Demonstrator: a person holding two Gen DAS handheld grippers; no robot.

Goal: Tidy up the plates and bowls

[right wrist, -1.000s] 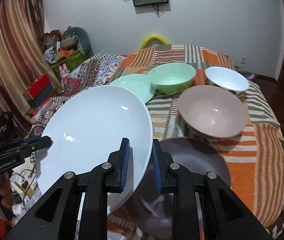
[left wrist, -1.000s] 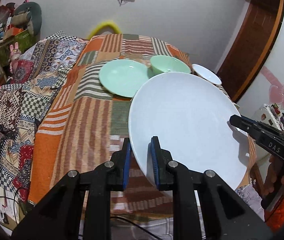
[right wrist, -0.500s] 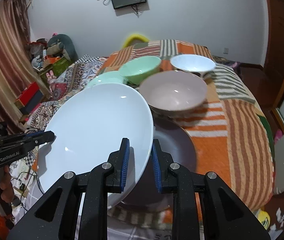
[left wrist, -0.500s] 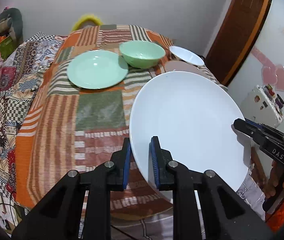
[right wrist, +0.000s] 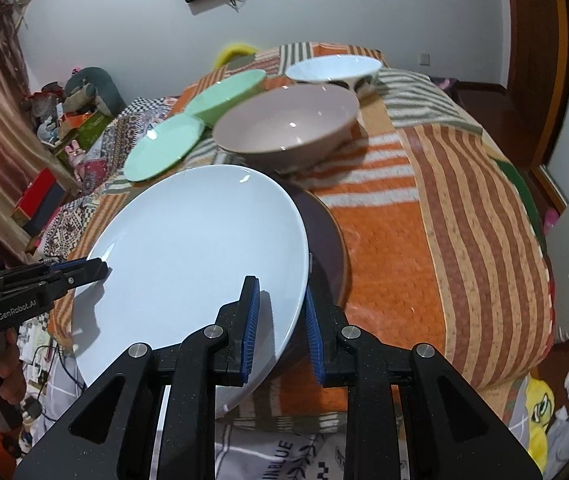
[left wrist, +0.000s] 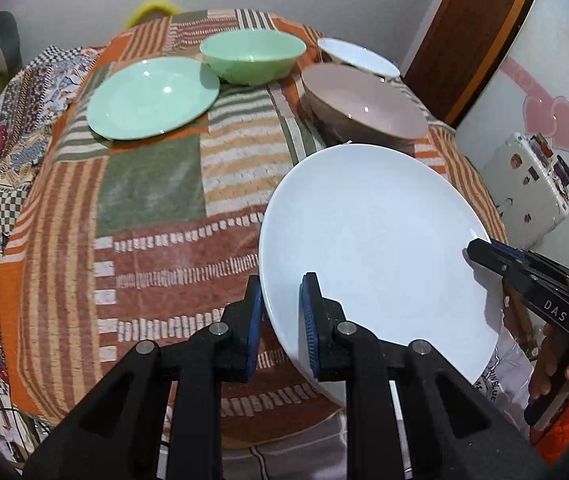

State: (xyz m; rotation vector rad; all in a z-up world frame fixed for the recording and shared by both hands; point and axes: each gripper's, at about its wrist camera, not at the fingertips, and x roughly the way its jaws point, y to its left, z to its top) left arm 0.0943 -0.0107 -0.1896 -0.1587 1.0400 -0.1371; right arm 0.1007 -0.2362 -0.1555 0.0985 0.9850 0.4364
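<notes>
Both my grippers, left (left wrist: 280, 320) and right (right wrist: 280, 320), pinch opposite rims of the white plate (left wrist: 372, 248); it's wide, so two holds steady it. It hangs tilted over the dark plate (right wrist: 326, 240), likely for stacking.

- The white plate (left wrist: 368, 236) looks glazed, smooth and glossy.
- The patchwork cloth (left wrist: 152, 200) is woven and matt.
- The gripper fingers (right wrist: 240, 344) are matt black plastic with ribbed blue pads.

The white plate (right wrist: 196, 256) has sunk lower. It now partly covers the dark plate (right wrist: 330, 248) beyond the right hand-held gripper (right wrist: 280, 330).
</notes>
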